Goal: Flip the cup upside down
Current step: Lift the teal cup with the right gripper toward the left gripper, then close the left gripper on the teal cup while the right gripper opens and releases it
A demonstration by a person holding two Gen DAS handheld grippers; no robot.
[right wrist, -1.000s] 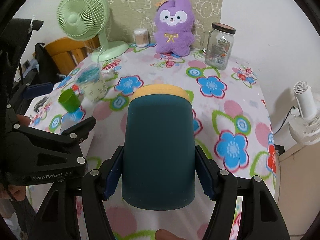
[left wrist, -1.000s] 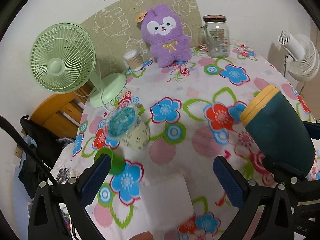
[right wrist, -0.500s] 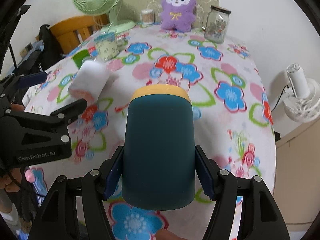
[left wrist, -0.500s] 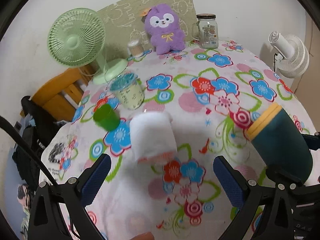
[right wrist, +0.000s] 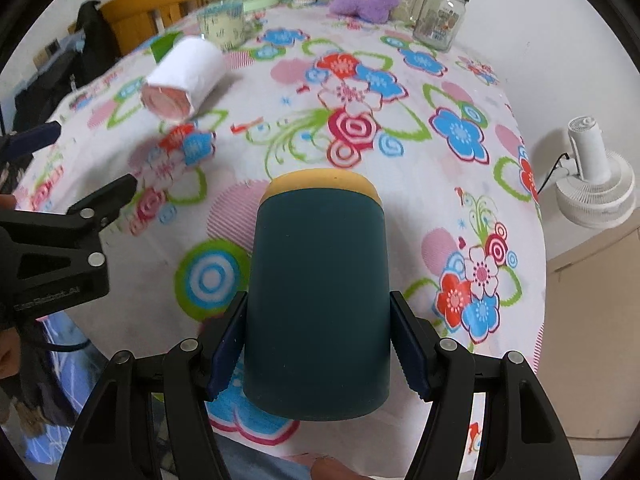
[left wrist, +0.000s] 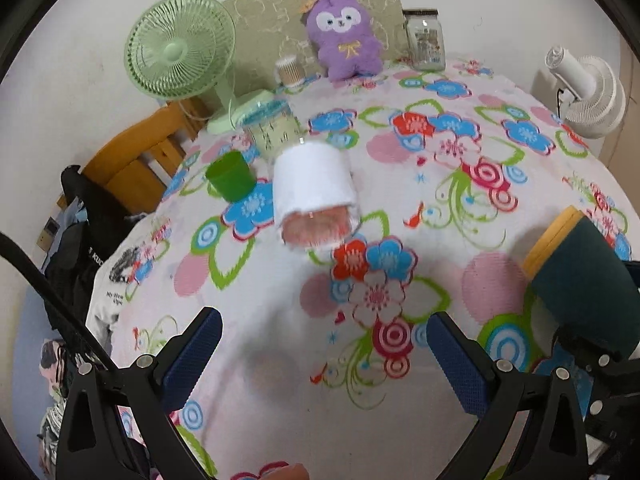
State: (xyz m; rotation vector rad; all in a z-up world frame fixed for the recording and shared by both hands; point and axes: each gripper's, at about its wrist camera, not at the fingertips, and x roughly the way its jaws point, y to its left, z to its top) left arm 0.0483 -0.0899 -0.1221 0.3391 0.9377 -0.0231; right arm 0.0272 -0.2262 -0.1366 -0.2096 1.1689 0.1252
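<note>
A dark teal cup [right wrist: 320,300] with a yellow end is held in my right gripper [right wrist: 320,344], which is shut on its sides above the flowered tablecloth. The yellow end points away from the camera. The cup also shows at the right edge of the left wrist view [left wrist: 580,272]. My left gripper [left wrist: 320,356] is open and empty above the near part of the table. A white cup [left wrist: 316,192] with a pink inside lies on its side ahead of the left gripper; it also shows in the right wrist view [right wrist: 184,76].
On the table [left wrist: 460,184] stand a small green cup [left wrist: 230,174], a patterned cup with a blue lid [left wrist: 272,128], a green fan [left wrist: 180,48], a purple plush [left wrist: 344,36], a glass jar [left wrist: 424,40] and a cotton-swab tub [left wrist: 290,70]. A white fan [left wrist: 588,92] stands beyond the right edge.
Both grippers have pulled back toward the near edge of the table, so the objects look farther off. The right gripper still holds the teal cup. The left stays open.
</note>
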